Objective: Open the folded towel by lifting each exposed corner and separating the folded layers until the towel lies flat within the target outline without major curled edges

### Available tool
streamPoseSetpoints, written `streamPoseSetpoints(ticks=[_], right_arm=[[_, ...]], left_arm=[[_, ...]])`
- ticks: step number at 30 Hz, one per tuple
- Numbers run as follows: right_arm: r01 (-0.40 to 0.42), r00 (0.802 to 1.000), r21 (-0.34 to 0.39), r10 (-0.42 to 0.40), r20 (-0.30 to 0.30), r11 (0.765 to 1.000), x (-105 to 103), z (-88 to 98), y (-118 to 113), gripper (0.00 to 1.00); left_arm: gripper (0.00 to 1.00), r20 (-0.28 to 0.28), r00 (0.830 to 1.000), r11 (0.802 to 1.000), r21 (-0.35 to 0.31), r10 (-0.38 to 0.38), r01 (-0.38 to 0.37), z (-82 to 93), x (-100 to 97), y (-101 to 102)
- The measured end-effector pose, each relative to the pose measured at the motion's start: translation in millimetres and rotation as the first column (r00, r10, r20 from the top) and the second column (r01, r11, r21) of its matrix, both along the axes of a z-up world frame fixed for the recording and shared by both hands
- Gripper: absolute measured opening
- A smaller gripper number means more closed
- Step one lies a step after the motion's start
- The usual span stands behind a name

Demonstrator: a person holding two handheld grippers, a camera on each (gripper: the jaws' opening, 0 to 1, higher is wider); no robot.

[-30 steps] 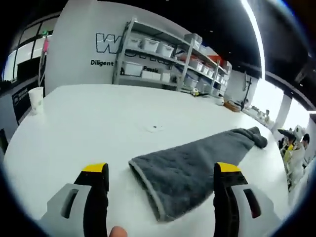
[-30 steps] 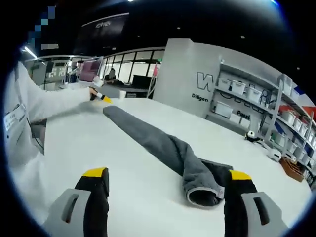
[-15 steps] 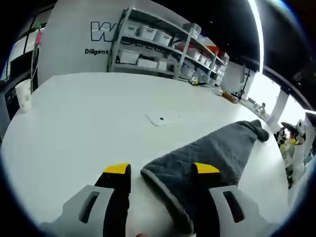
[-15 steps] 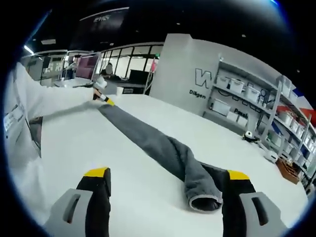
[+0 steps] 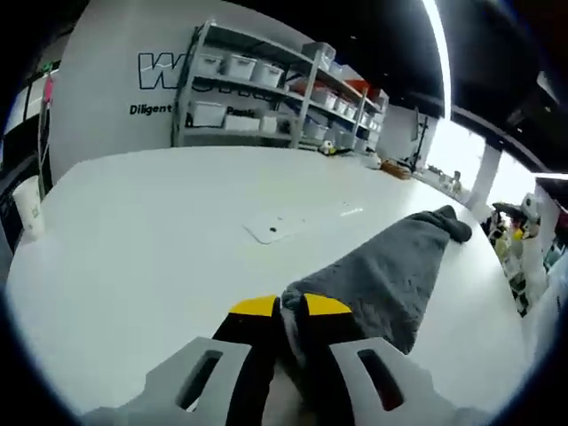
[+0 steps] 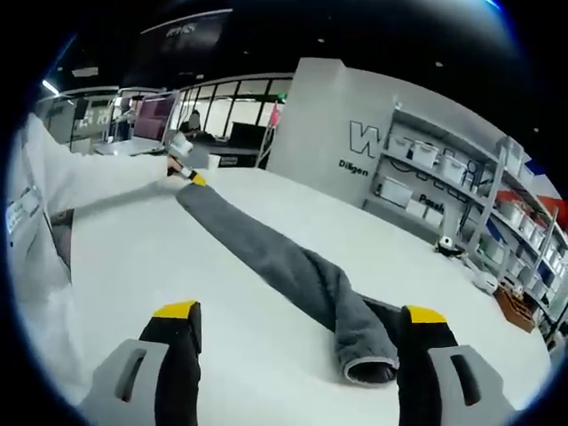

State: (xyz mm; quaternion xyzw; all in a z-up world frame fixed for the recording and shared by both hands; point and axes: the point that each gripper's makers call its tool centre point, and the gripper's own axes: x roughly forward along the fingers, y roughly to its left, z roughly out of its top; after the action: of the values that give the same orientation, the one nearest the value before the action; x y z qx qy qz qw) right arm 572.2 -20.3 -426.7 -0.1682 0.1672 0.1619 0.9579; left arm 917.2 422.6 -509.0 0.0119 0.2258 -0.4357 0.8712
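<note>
Metal shelving (image 5: 266,80) stacked with white storage bins lines the far wall behind a broad white tabletop (image 5: 133,231). A dark grey towel (image 6: 275,257) lies on it, drawn out into a long rolled strip. The left gripper (image 5: 291,308) has its fingers pinched tight on the towel's near end. The right gripper (image 6: 300,313) hovers at the opposite end with fingers spread wide, gripping nothing, the towel's bunched end between them.
</note>
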Motion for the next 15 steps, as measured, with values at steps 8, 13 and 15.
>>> streamPoseSetpoints(ticks=[8, 13, 15], right_arm=[[-0.006, 1.0, -0.008, 0.006, -0.005, 1.0, 2, -0.4, 5, 0.9], [-0.003, 1.0, -0.019, 0.003, -0.027, 1.0, 7, -5.2, 7, 0.9], [-0.006, 0.999, -0.022, 0.006, -0.033, 1.0, 9, -6.5, 9, 0.9]], left_arm=[[0.08, 0.291, 0.909, 0.955, 0.108, -0.298, 0.278, 43.7, -70.3, -25], [0.08, 0.308, 0.815, 0.871, 0.139, -0.49, 0.471, 48.5, -134.3, -39], [0.08, 0.26, 0.778, 0.82, 0.18, -0.572, 0.543, 36.8, -162.8, -41]])
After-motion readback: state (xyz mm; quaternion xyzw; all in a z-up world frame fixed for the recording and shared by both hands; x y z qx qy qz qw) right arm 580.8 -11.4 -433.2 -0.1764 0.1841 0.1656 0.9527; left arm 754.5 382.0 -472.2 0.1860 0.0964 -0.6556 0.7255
